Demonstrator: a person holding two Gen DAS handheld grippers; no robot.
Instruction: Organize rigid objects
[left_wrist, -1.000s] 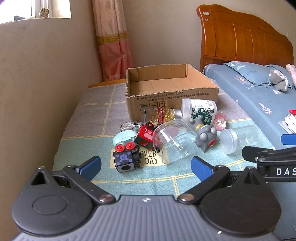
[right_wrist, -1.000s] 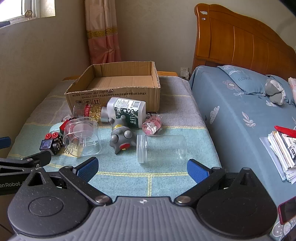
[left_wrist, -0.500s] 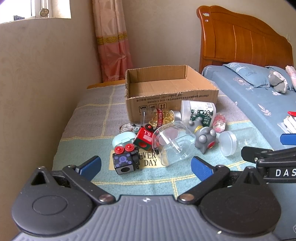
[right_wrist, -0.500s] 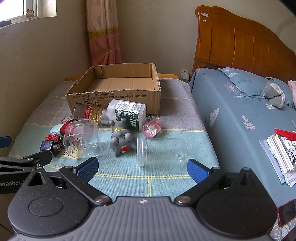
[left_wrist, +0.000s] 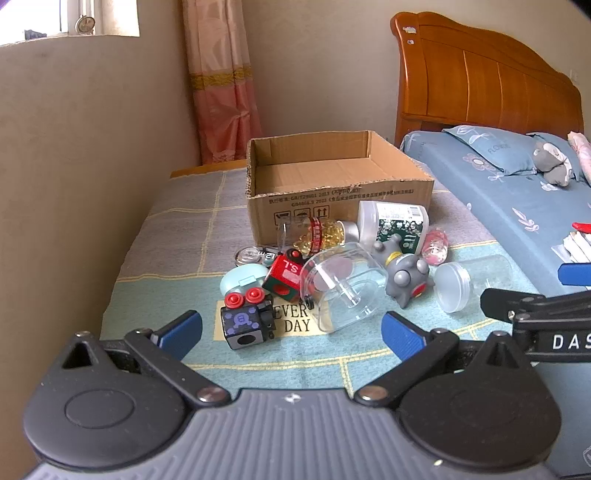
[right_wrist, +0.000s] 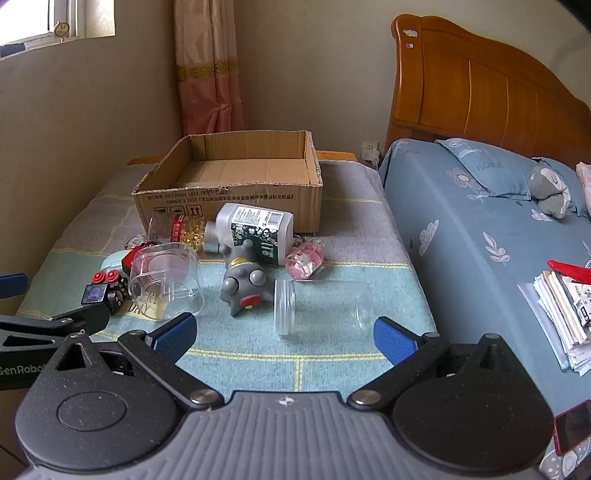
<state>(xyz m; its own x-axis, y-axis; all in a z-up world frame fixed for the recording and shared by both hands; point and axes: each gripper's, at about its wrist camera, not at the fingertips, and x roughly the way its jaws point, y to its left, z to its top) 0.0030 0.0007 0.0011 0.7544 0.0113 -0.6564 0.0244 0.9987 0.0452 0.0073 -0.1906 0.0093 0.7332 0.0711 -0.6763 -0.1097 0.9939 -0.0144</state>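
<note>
An open, empty cardboard box (left_wrist: 340, 192) (right_wrist: 229, 192) stands at the back of a cloth-covered table. In front of it lies a heap: a black cube toy with red buttons (left_wrist: 246, 319) (right_wrist: 101, 293), a red cube (left_wrist: 284, 277), a clear plastic tub (left_wrist: 341, 286) (right_wrist: 166, 280), a capsule jar (left_wrist: 317, 234) (right_wrist: 177, 229), a white bottle (left_wrist: 393, 223) (right_wrist: 255, 229), a grey toy figure (left_wrist: 404, 273) (right_wrist: 243, 284), a clear jar on its side (left_wrist: 471, 280) (right_wrist: 321, 304). My left gripper (left_wrist: 291, 330) is open and empty, short of the black cube. My right gripper (right_wrist: 284, 336) is open and empty, just short of the clear jar.
A wall runs along the table's left side (left_wrist: 74, 184). A bed with a blue sheet (right_wrist: 480, 240) and wooden headboard (right_wrist: 480, 99) adjoins on the right, with a paper stack (right_wrist: 565, 306) on it. A pink curtain (left_wrist: 221, 92) hangs behind the box.
Both grippers have drawn back and risen slightly; the objects look a little farther off. Nothing on the table has moved and both grippers stay open.
</note>
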